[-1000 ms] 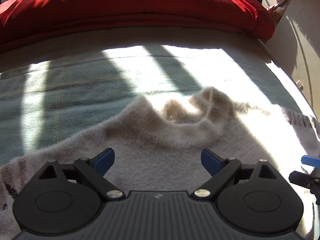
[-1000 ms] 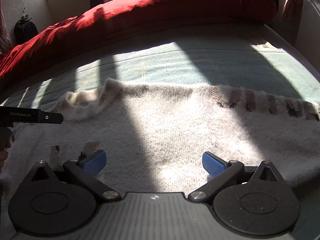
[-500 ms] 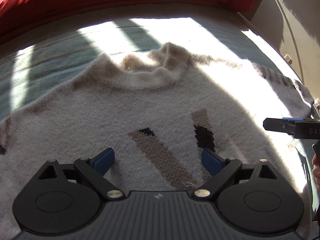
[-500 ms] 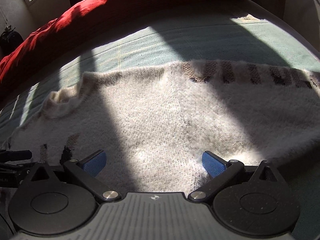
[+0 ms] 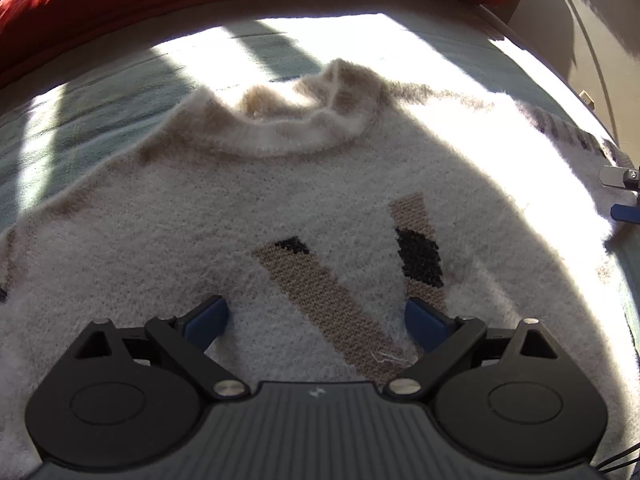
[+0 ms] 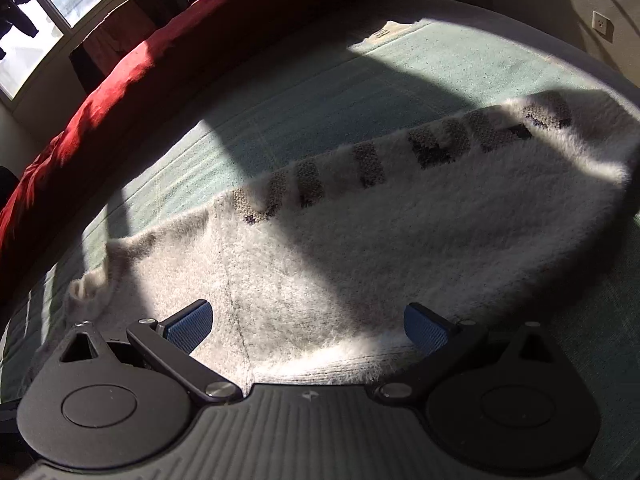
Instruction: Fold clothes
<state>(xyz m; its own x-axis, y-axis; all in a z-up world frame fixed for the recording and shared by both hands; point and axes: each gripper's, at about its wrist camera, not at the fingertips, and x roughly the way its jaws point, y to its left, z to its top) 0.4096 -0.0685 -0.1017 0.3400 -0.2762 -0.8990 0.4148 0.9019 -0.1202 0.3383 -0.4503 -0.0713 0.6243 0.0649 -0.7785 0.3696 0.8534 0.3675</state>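
Observation:
A fluffy white sweater [image 5: 200, 248] lies flat on the bed, its collar [image 5: 304, 120] at the far side and tan and black knit patches on the chest. My left gripper [image 5: 316, 320] hovers open over the chest with nothing between its blue pads. In the right wrist view the same sweater [image 6: 360, 248] stretches out its right sleeve [image 6: 460, 148], which carries dark patterned blocks. My right gripper [image 6: 308, 326] is open above the sleeve's near edge by the armpit seam. At the right edge of the left wrist view, part of the right gripper [image 5: 624, 192] shows.
A pale green bedspread [image 6: 320, 92] covers the bed under the sweater. A red duvet [image 6: 160, 64] is heaped along the far side. A window [image 6: 48, 4] is at the upper left, a wall socket [image 6: 602, 24] at the right. Strong sun and shadow bands cross everything.
Both grippers have drawn back toward the near side of the sweater, so more of the chest shows. The right gripper has swung right toward the sleeve. Both stayed open.

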